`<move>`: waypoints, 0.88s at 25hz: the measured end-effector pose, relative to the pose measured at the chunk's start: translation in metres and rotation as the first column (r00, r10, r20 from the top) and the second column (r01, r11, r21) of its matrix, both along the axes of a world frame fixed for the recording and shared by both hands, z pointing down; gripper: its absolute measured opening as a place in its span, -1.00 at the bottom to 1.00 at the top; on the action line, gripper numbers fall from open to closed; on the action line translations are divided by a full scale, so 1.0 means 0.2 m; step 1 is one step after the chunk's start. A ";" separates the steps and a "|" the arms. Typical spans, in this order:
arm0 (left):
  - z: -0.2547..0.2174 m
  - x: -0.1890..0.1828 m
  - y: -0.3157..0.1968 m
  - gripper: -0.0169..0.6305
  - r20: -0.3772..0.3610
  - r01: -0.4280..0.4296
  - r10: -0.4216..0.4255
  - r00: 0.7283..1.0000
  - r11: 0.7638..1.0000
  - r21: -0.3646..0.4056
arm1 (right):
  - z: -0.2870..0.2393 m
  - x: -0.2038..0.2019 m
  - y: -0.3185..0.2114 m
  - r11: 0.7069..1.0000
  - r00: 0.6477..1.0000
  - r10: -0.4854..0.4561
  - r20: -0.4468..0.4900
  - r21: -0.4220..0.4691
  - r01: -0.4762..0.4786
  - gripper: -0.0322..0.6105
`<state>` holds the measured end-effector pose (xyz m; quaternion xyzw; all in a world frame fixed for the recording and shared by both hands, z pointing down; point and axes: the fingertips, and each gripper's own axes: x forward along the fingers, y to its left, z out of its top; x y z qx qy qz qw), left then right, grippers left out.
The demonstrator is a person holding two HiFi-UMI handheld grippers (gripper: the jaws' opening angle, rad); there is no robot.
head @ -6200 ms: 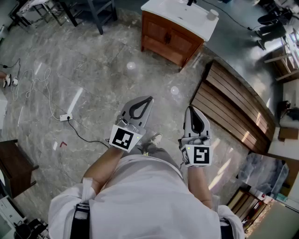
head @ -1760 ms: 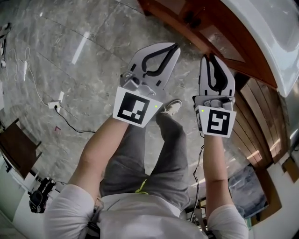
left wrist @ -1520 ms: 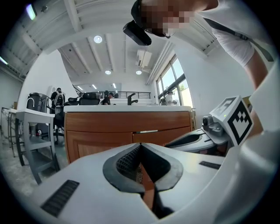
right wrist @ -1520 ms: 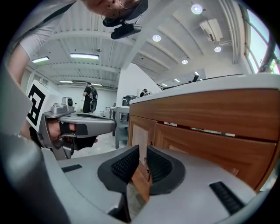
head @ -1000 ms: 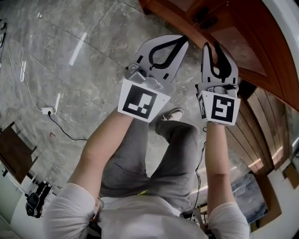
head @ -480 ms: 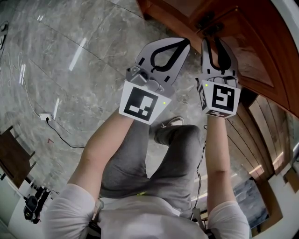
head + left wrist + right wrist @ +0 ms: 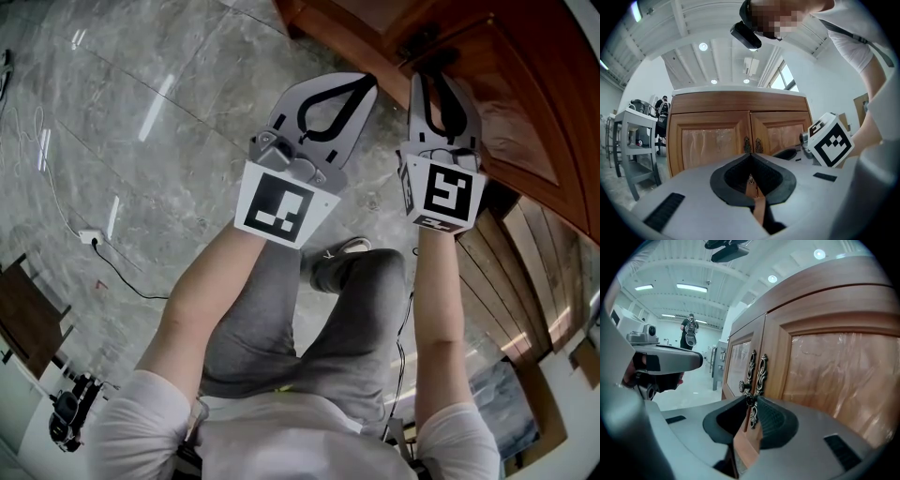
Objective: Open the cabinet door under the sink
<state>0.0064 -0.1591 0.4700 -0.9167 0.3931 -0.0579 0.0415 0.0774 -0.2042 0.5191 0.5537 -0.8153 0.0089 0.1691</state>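
Where right hand-held gripper [image 7: 751, 398] gapes, door knob [image 7: 751, 399]

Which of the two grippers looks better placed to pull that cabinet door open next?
The right gripper: its jaws stand apart right at the knob of the right-hand door, so it probably only has to close and pull. The left gripper is shut and hangs farther back, facing the seam between the doors.
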 end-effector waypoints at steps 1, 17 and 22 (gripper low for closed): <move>0.00 -0.01 -0.01 -0.91 -0.001 0.004 -0.004 1.000 1.000 -0.004 | 0.00 0.00 0.00 1.000 1.000 -0.002 0.000 -0.002 0.002 -0.64; 0.06 0.04 -0.01 -0.91 -0.021 -0.021 0.020 1.000 1.000 -0.022 | 0.00 -0.04 0.07 1.000 0.999 -0.015 0.045 -0.016 0.016 -0.70; 0.05 0.06 -0.02 -0.91 -0.034 -0.022 0.021 0.999 1.000 -0.014 | -0.02 -0.05 0.11 1.000 0.998 -0.025 0.055 -0.007 0.025 -0.70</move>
